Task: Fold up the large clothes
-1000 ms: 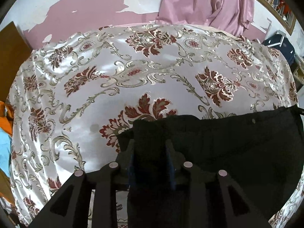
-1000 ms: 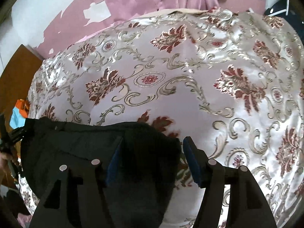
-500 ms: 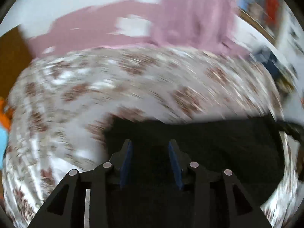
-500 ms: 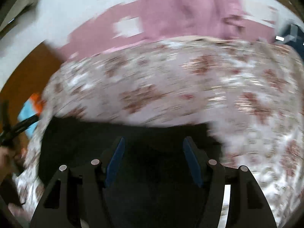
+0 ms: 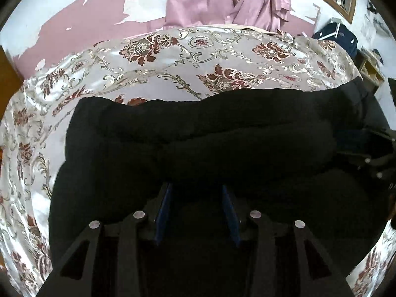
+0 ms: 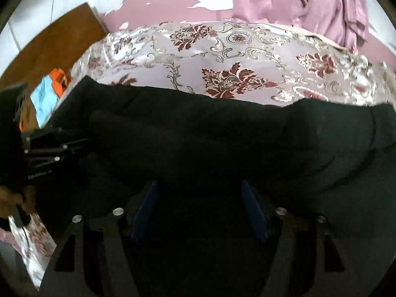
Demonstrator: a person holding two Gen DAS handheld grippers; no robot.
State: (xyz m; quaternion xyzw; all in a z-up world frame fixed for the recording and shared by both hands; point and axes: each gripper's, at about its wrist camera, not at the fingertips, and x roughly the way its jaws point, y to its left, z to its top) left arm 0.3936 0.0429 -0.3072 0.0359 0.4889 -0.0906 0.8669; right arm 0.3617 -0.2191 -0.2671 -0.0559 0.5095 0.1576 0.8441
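1. Behind our work runs a pink wall point(image 5: 81, 37) with peeling paint and a mauve curtain point(image 5: 222, 0) at twelve o'clock; below it a glossy floral bedspread point(image 5: 148, 69) covers the bed.
2. We see the black garment point(image 5: 198, 133) lying across the bedspread, filling the lower half of both wrist views, with one layer doubled over another in a thick roll at the centre.
3. Our left gripper point(image 5: 196, 208) has its jaws opening, blue pads apart, dark cloth lying between and beneath them with no pinch that we can see.
4. Our right gripper point(image 6: 200, 210) is likewise opening, pads wide, over the same black cloth point(image 6: 210, 136); at nine o'clock in this view the other gripper appears.
5. We judge one fold laid down and being let go; the bundle looks lumpy, so smoothing and further folds seem left.
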